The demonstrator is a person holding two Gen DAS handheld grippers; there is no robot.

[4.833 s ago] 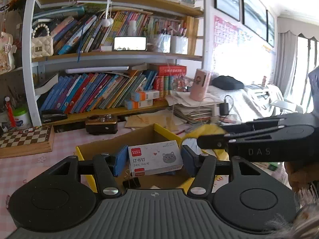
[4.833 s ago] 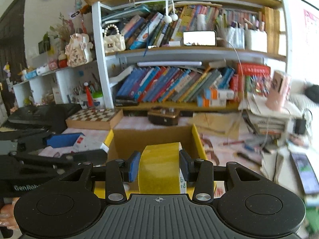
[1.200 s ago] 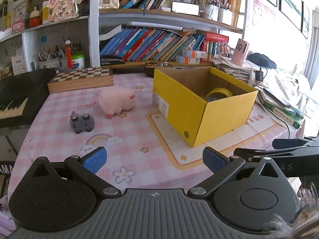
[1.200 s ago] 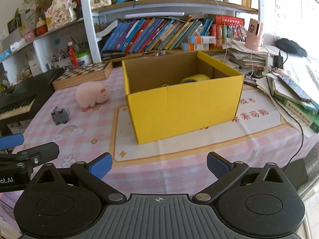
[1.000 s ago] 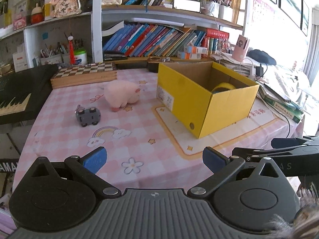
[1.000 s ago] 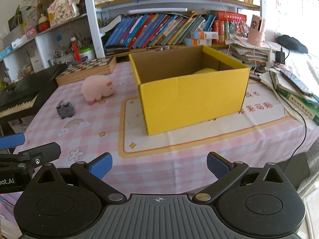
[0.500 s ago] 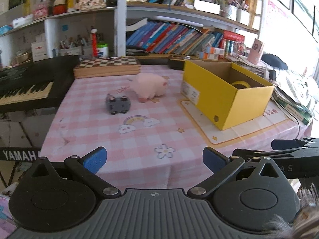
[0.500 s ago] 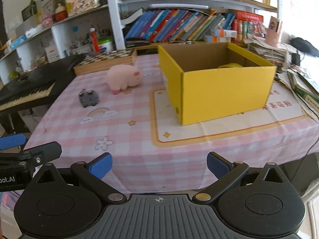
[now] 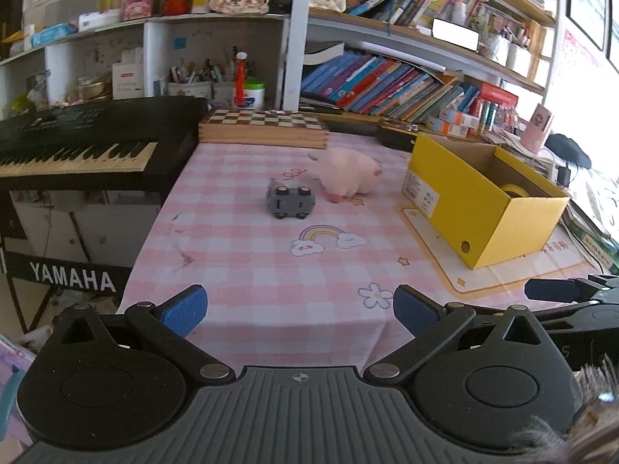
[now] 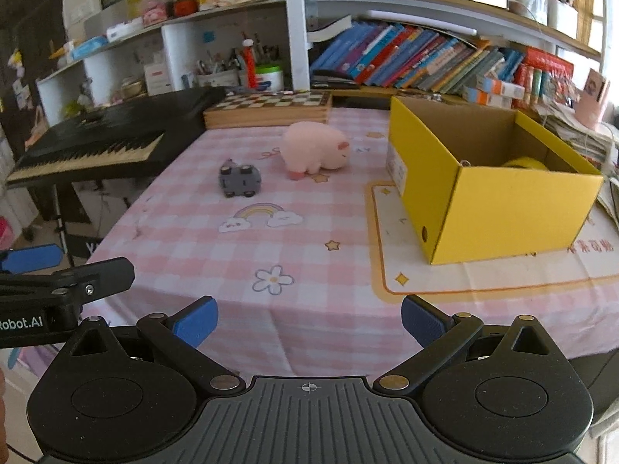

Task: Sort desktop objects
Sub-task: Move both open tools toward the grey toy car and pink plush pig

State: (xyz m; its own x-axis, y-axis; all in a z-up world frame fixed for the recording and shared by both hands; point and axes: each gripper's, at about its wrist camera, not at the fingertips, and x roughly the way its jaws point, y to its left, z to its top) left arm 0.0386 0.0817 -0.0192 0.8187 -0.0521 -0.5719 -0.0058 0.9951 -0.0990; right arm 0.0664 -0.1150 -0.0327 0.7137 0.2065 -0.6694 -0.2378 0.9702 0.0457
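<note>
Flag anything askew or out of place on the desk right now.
The small grey toy car lies flipped, wheels facing up, on the pink checked tablecloth beside the pink plush pig. Both sit loose outside the yellow box, which already holds a yellow tape roll. Both grippers, left and right, are open and empty.

Pink-and-white checked tabletop (image 10: 216, 247) printed with rainbow, flower and stars, pale pink plush pig (image 10: 315, 152), grey toy car (image 10: 239, 180), bright yellow cardboard box (image 10: 503, 208) with brown inside, yellow tape roll (image 9: 514, 190), chequered brown-and-cream chessboard (image 9: 263, 119), black keyboard (image 9: 89, 143) with white keys, blue-padded fingers (image 10: 195, 321).
</note>
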